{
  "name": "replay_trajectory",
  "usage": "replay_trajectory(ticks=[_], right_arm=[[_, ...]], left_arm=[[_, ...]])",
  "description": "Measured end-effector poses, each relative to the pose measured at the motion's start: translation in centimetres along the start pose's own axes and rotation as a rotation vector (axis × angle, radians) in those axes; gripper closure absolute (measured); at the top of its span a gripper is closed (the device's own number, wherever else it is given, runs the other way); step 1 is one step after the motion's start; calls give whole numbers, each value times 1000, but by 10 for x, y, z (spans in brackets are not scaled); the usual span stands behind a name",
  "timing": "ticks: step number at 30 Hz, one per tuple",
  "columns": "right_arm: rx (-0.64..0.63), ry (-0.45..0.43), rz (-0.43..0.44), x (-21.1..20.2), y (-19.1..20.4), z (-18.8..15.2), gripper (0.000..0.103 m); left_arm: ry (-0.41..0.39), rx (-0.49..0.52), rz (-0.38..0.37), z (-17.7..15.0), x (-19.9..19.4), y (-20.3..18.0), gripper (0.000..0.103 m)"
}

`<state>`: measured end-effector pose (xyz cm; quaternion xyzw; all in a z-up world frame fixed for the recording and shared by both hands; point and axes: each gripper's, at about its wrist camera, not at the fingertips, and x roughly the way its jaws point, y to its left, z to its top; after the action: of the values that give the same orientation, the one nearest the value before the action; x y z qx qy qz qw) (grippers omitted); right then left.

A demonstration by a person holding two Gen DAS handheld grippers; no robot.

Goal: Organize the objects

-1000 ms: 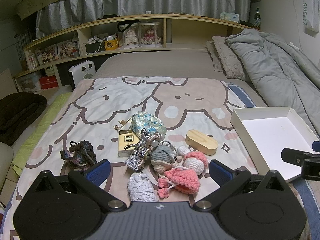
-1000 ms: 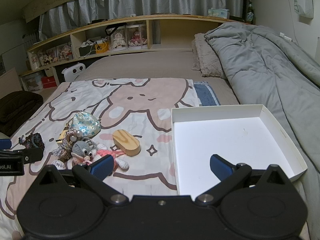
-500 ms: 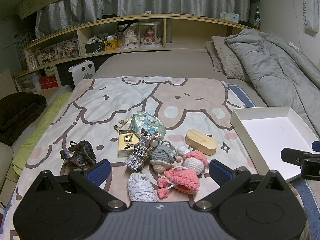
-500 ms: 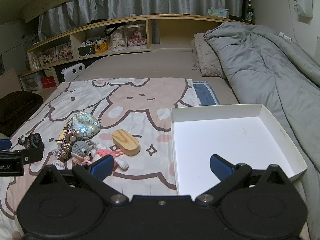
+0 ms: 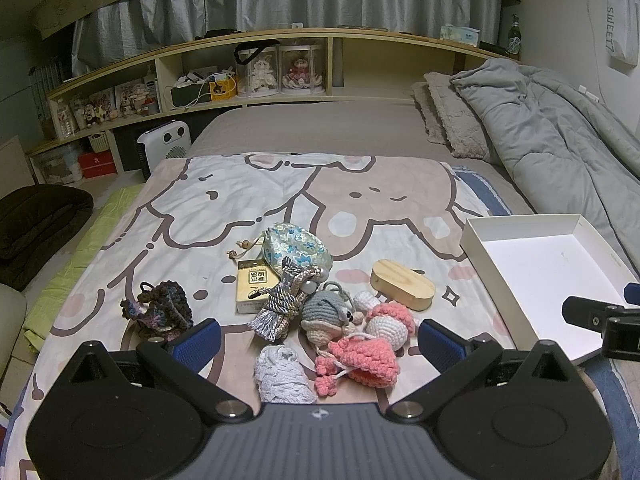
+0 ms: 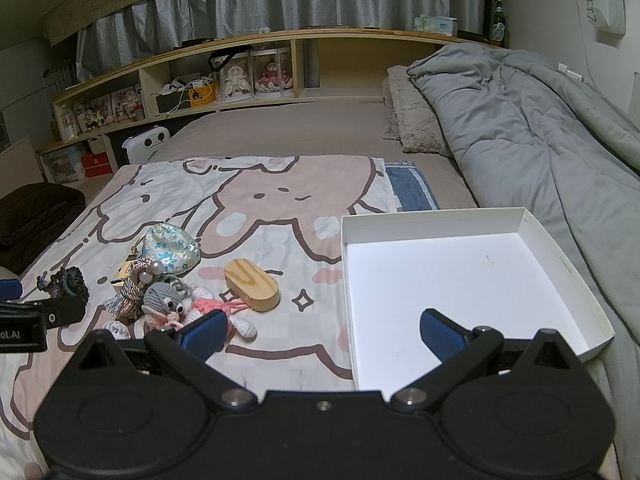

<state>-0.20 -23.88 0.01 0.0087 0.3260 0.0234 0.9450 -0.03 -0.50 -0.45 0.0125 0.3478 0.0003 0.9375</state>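
A heap of small items lies on the cartoon blanket [image 5: 280, 200]: a floral pouch [image 5: 294, 247], a yellow card box [image 5: 256, 286], a braided tassel cord [image 5: 282, 306], a grey crochet toy [image 5: 324, 314], a pink crochet piece [image 5: 366, 362], a white knit piece [image 5: 282, 376], a dark crochet pouch [image 5: 160, 308] and a wooden oval box [image 5: 402, 285]. My left gripper [image 5: 318, 340] hovers open just short of the heap. To the right sits an empty white tray [image 6: 460, 280]; my right gripper [image 6: 322, 330] is open over its near left edge.
A grey duvet [image 6: 540, 128] and pillow [image 6: 412, 120] lie right of the tray. A wooden shelf [image 5: 280, 68] with dolls runs behind the bed. A white heater [image 5: 164, 148] and dark cushion [image 5: 36, 216] stand left of the bed.
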Motion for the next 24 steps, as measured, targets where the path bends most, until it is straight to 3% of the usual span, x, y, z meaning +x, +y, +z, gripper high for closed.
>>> replay_trajectory(ticks=[10,24], right_arm=[[1,-1,0,0,0,0,0],[84,-26,77,14,5,15,0]], left_arm=[[-3,-5,-2,1,-1,1,0],[10,-157,54,11,10,43,0]])
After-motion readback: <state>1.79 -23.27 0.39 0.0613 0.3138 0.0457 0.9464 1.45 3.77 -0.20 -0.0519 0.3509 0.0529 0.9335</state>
